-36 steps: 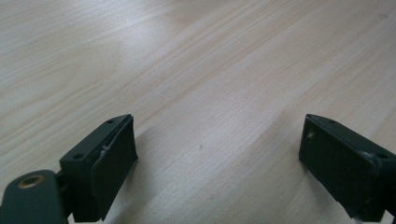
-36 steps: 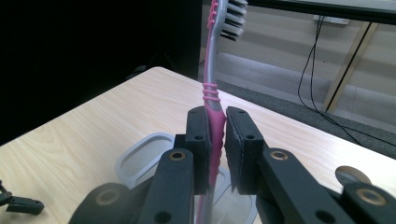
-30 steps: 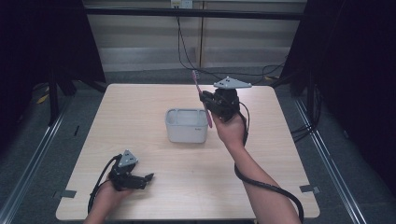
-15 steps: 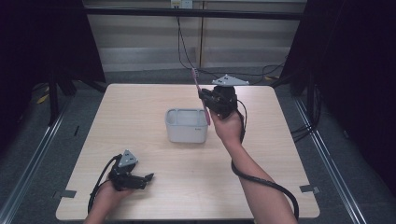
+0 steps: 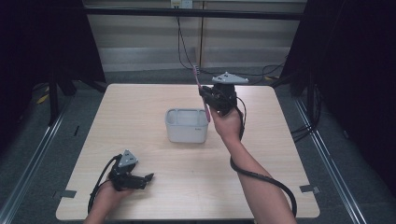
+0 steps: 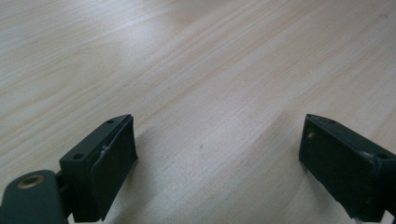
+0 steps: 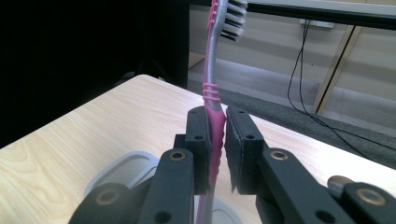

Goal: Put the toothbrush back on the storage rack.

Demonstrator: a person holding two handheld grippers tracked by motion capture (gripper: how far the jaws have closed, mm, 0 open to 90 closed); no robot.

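While the right gripper (image 5: 208, 95) clamps a pink toothbrush (image 7: 214, 100) upright, bristles up, just above the grey container (image 5: 186, 125) mid-table, the step looks like placing it inside; next: lower handle-first w/ jaws kept tight. Right forearm raised, reaching fwd. Left gripper (image 5: 144, 179) rests near table's front edge, jaws apart, holding nothing.

The table (image 5: 140, 116) has a pale wood-grain top with a smooth, matt finish. The toothbrush (image 7: 212, 100) looks like glossy pink and grey plastic with ribbed pink grip bands, and the 2 jaws of the right gripper (image 7: 217, 154) are matt black, seemingly plastic, with brass-coloured fittings. The container (image 5: 187, 126) appears to be smooth, pale grey plastic.
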